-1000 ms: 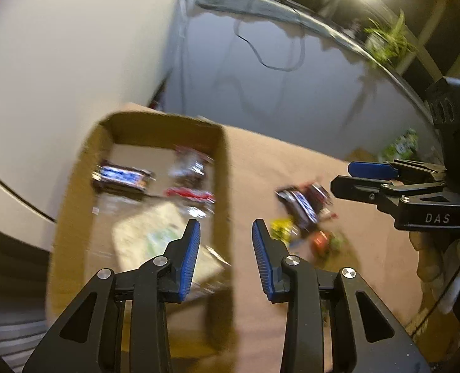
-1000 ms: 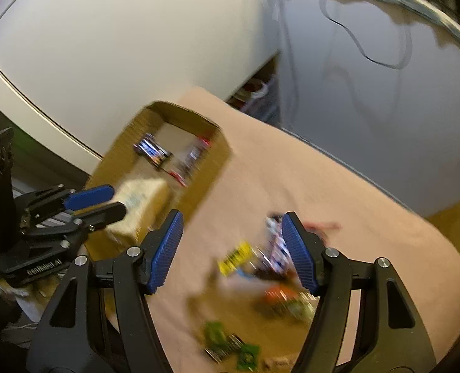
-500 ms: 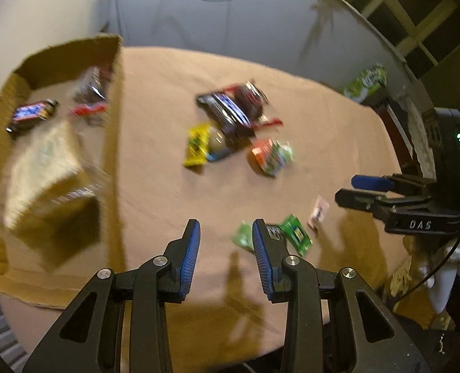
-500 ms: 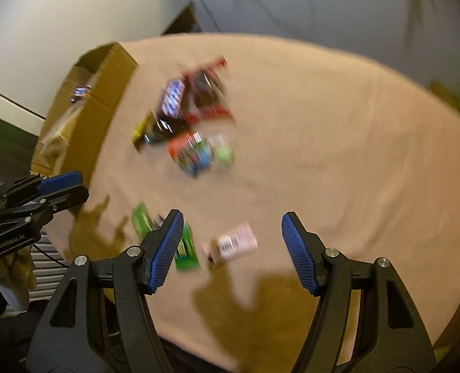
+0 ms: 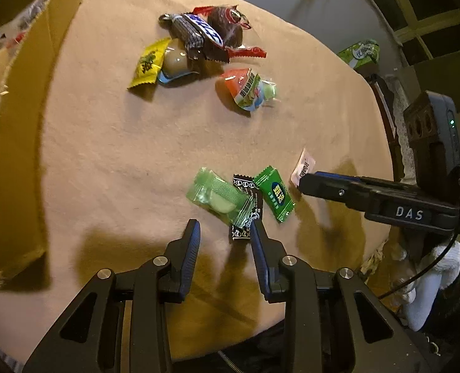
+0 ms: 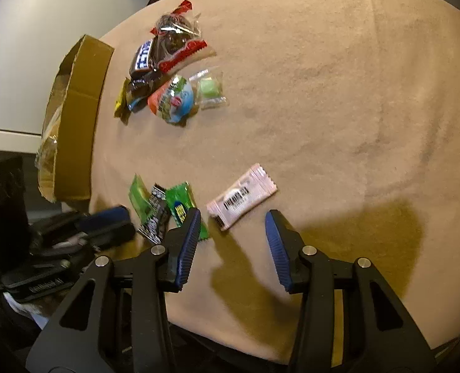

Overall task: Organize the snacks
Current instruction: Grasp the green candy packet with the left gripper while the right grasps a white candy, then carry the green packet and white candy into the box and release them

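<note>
Both grippers, left [image 5: 225,228] and right [image 6: 233,219], empty and parted, have dropped closer over the green candies [image 5: 217,194] and pink packet [image 6: 241,196].

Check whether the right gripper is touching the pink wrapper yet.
Apart. In the right wrist view the right gripper stands open, and bare cloth shows between both fingertips and the pink wrapper lying just beyond them.

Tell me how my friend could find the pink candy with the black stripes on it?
Start at the tan tablecloth and look at its near edge, just ahead of the right tongs. The pink packet lies flat there by itself, right of a little pile of green wrappers. It is the only pale pink one, and it shows a black barcode.
</note>
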Motion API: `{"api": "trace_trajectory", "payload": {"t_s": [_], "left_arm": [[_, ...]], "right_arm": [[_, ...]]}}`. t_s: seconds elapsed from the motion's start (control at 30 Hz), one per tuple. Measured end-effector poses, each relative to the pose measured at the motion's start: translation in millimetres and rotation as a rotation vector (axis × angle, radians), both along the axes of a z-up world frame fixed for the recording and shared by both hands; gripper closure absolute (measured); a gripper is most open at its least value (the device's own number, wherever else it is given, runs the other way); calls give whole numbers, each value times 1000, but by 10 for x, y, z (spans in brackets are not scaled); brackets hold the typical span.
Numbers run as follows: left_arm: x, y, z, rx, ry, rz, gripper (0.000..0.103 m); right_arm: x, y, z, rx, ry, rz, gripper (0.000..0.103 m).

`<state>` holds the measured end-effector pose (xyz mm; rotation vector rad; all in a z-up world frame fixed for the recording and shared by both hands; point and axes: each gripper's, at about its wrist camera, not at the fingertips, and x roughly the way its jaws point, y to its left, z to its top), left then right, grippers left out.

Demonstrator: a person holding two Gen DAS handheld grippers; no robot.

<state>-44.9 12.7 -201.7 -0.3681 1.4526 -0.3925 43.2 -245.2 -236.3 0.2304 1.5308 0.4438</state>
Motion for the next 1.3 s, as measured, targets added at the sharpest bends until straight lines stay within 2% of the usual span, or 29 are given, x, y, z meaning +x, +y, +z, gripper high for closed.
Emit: {"api": "trace_trajectory", "payload": {"t_s": [0.3,0.43,0.57,0.73,0.9,1.13,1.3], "left_arm": [[103,-152,0,7,-29,4,73],[115,-185,13,40,-49,-1,70],[160,-193,2,70,-65,12,70],[244,-198,15,91,-83,19,70],[325,-317,-3,139,-103,-3,64],[410,-586,13,263,-162,-44,64],[379,-655,9,364,-232,-123,84]], "right_arm": [[148,113,-2,-40,-28,-9,66],[157,234,20,-99,-70,42,70],[106,353,42,-184,-128,117,80],[55,437,50,-236,-165,175,82],[36,461,63,-265,-183,192,82],[-34,521,77,-289,-189,180,82],[-50,627,94,-290,-188,174,82]]}}
